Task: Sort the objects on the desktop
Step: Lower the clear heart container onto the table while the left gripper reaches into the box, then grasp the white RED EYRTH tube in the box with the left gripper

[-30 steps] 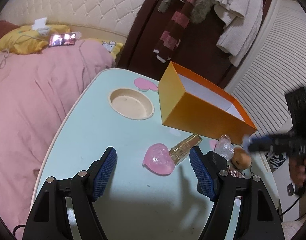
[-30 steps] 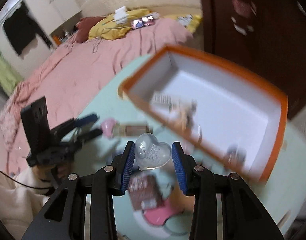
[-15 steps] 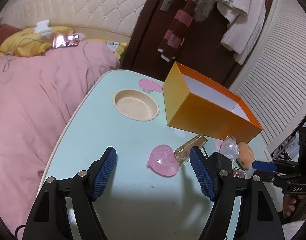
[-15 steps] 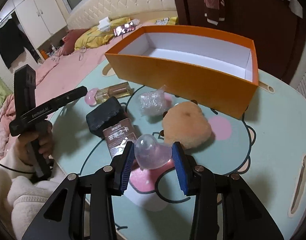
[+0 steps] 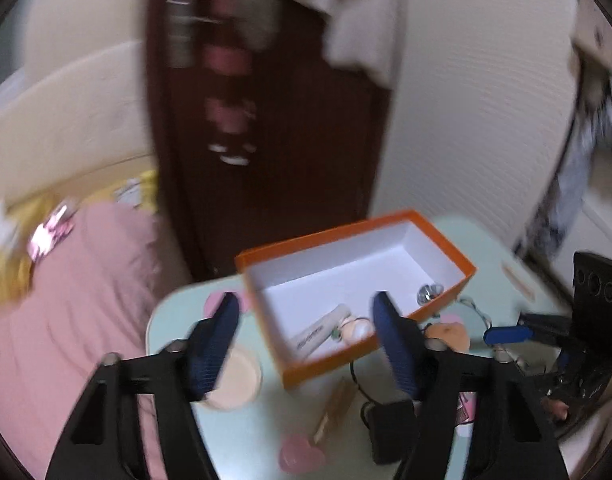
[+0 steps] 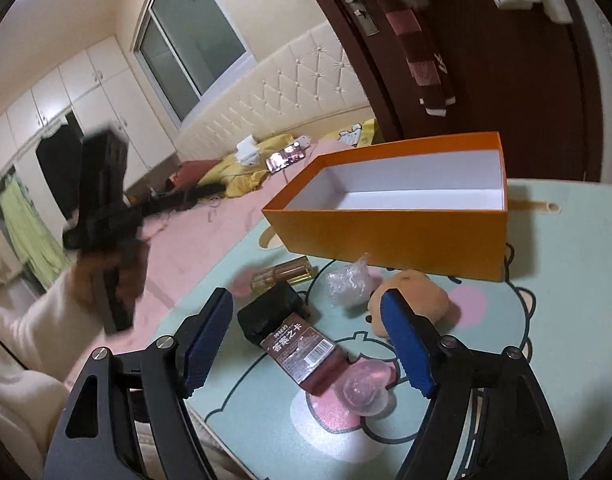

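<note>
The orange box with a white inside stands at the back of the mint table. My right gripper is open, its jaws still opening. The clear heart lies loose on the table between its fingers, beside a brown packet. My left gripper hangs high over the box, open with nothing between its closing jaws. A white tube lies in the box. The pink heart and a perfume bottle lie on the table below.
A black block, crumpled clear plastic and a brown plush toy lie in front of the box. A round beige dish sits left of it. A pink bed borders the table; a dark door stands behind.
My right gripper has opened and let the clear heart drop onto the table. My left gripper has risen and rolled, now looking down into the box, with its jaws narrower.
</note>
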`<control>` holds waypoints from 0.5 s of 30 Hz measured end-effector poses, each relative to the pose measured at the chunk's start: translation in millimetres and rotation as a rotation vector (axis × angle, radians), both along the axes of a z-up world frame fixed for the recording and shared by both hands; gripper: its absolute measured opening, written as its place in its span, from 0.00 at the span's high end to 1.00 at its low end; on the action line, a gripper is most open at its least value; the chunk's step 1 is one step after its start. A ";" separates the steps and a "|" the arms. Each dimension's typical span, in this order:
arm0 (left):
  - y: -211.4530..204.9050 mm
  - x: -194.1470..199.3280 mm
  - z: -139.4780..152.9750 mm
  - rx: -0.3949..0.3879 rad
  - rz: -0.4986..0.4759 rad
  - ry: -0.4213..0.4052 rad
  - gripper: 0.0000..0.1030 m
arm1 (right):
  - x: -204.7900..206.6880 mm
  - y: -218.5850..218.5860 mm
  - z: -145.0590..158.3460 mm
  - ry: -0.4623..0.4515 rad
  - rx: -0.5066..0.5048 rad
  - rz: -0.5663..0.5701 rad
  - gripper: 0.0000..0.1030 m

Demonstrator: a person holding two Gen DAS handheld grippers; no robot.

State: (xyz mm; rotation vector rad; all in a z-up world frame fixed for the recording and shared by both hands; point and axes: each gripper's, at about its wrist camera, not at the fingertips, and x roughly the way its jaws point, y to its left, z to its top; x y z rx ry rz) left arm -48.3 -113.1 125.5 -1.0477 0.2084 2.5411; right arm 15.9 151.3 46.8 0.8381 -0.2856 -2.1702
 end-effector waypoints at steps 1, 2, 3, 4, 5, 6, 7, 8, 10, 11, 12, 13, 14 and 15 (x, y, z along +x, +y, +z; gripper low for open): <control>15.1 -17.0 -0.4 -0.060 -0.055 -0.058 0.55 | -1.6 1.7 -0.9 -0.006 -0.011 0.000 0.25; 30.5 -33.3 -5.9 -0.125 -0.118 -0.122 0.55 | -3.0 3.7 -2.0 -0.012 -0.021 -0.001 0.25; 44.3 -47.6 -15.3 -0.188 -0.181 -0.187 0.55 | -4.1 6.0 -3.3 -0.017 -0.031 -0.003 0.25; 56.2 -60.2 -25.8 -0.246 -0.235 -0.251 0.57 | -5.2 8.3 -4.7 -0.022 -0.040 -0.005 0.25; 63.9 -68.4 -36.4 -0.292 -0.265 -0.306 0.58 | -6.1 11.0 -6.0 -0.027 -0.050 -0.007 0.25; 69.1 -74.4 -44.8 -0.330 -0.283 -0.349 0.64 | -6.5 14.1 -7.0 -0.033 -0.058 -0.010 0.25; 73.6 -80.8 -53.7 -0.371 -0.300 -0.387 0.69 | -7.3 16.9 -8.3 -0.040 -0.068 -0.012 0.25; 77.3 -86.2 -61.3 -0.412 -0.315 -0.416 0.70 | -8.4 19.4 -9.5 -0.048 -0.079 -0.013 0.25; 83.0 -93.3 -72.4 -0.464 -0.351 -0.462 0.73 | -9.6 24.2 -11.0 -0.063 -0.098 -0.017 0.25; 84.7 -95.4 -77.3 -0.477 -0.367 -0.492 0.73 | -9.6 26.0 -11.3 -0.067 -0.106 -0.018 0.25; 86.4 -97.3 -81.3 -0.489 -0.381 -0.519 0.73 | -10.1 27.7 -11.7 -0.072 -0.115 -0.018 0.25; 88.1 -98.8 -83.9 -0.500 -0.393 -0.538 0.73 | -11.3 29.2 -12.4 -0.080 -0.126 -0.017 0.25; 89.4 -100.1 -86.0 -0.514 -0.405 -0.554 0.73 | -12.6 30.8 -13.1 -0.091 -0.138 -0.016 0.25; 89.9 -102.3 -87.5 -0.527 -0.412 -0.572 0.73 | -13.2 32.4 -13.6 -0.101 -0.149 -0.016 0.25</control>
